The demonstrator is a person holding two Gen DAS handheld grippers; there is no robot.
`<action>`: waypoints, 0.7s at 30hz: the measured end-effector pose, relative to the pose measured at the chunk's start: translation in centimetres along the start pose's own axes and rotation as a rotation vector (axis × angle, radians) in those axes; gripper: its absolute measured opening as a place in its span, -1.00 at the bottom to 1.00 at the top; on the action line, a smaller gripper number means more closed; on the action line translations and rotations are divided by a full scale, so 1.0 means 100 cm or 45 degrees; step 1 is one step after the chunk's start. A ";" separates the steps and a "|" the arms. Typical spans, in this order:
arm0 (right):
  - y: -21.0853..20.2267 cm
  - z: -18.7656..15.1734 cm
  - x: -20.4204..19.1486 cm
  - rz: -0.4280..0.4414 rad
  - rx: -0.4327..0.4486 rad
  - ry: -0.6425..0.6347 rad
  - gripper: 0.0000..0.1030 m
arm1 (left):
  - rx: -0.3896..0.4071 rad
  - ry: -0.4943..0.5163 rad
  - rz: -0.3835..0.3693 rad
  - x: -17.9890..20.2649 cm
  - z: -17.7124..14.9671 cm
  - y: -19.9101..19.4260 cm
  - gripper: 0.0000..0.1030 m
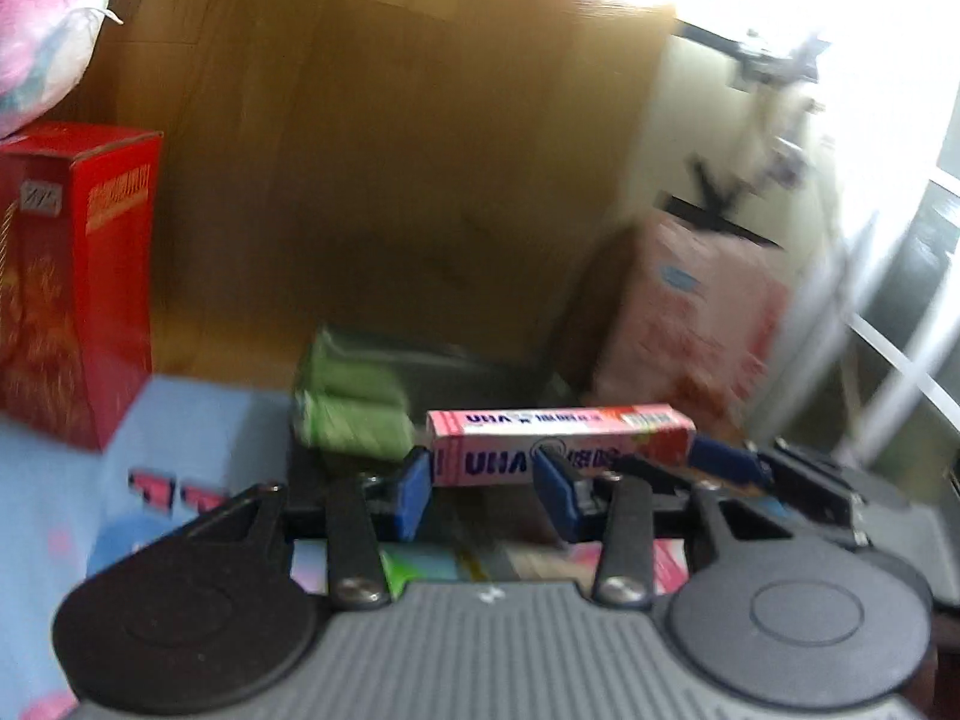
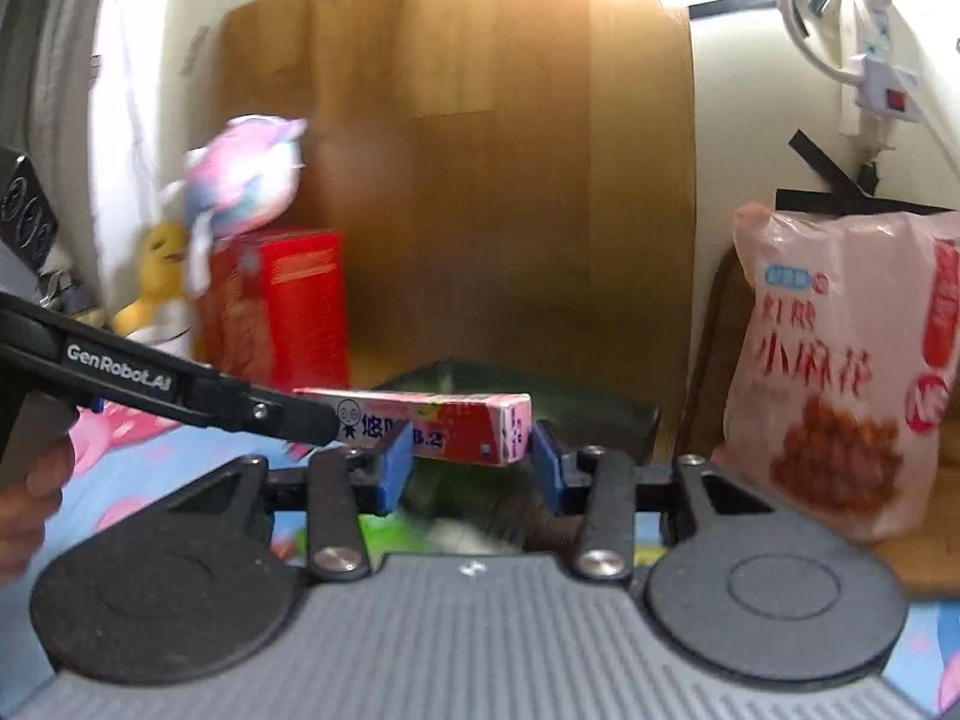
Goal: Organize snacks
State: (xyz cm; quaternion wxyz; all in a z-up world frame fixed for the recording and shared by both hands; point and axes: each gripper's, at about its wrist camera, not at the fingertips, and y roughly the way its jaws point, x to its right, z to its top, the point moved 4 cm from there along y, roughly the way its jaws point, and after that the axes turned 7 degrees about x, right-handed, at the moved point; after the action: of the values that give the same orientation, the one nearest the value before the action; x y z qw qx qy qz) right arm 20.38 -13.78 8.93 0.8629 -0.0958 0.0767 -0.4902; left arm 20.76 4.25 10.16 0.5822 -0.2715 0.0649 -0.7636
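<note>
A long pink UHA candy box (image 1: 558,447) lies level between both grippers. My left gripper (image 1: 489,495) has its blue pads around the box's left end. My right gripper (image 2: 471,468) has its blue pads around the other end (image 2: 480,429). In the right wrist view the left gripper's black fingers (image 2: 240,405) reach in from the left onto the box. In the left wrist view the right gripper's blue pad (image 1: 720,456) shows at the box's right end. Green snack packs (image 1: 354,402) lie in a dark box (image 1: 480,360) behind.
A red carton (image 1: 72,276) stands at the left with a pink plush toy (image 1: 54,30) on it. A large pink snack bag (image 2: 840,360) leans on the wall at the right. A wooden board (image 2: 480,180) stands behind. The cloth (image 1: 180,432) underneath is light blue.
</note>
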 end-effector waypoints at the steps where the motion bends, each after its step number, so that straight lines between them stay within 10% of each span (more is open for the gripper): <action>1: 0.015 0.003 0.004 -0.020 -0.012 -0.003 -0.10 | 0.008 -0.002 0.030 -0.004 0.008 0.016 -0.26; 6: 0.060 -0.014 0.010 -0.151 -0.136 -0.074 -0.05 | -0.057 -0.075 0.123 -0.025 0.006 0.060 -0.08; 15: -0.045 -0.080 0.028 0.022 -0.131 0.143 0.34 | -0.191 -0.176 -0.129 -0.020 -0.052 0.038 0.15; 19: -0.034 -0.099 0.044 0.042 -0.207 0.356 0.34 | -0.315 -0.174 -0.174 0.003 -0.068 0.070 0.07; 21: -0.027 -0.100 0.045 0.090 -0.222 0.437 -0.01 | -0.311 -0.185 -0.185 0.011 -0.074 0.070 -0.16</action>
State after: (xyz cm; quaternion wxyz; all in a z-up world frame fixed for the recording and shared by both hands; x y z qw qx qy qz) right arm 18.14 -19.97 -0.31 0.8423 -0.0824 0.2684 -0.4601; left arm 22.92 -0.56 1.31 0.4912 -0.3987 0.0952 -0.7685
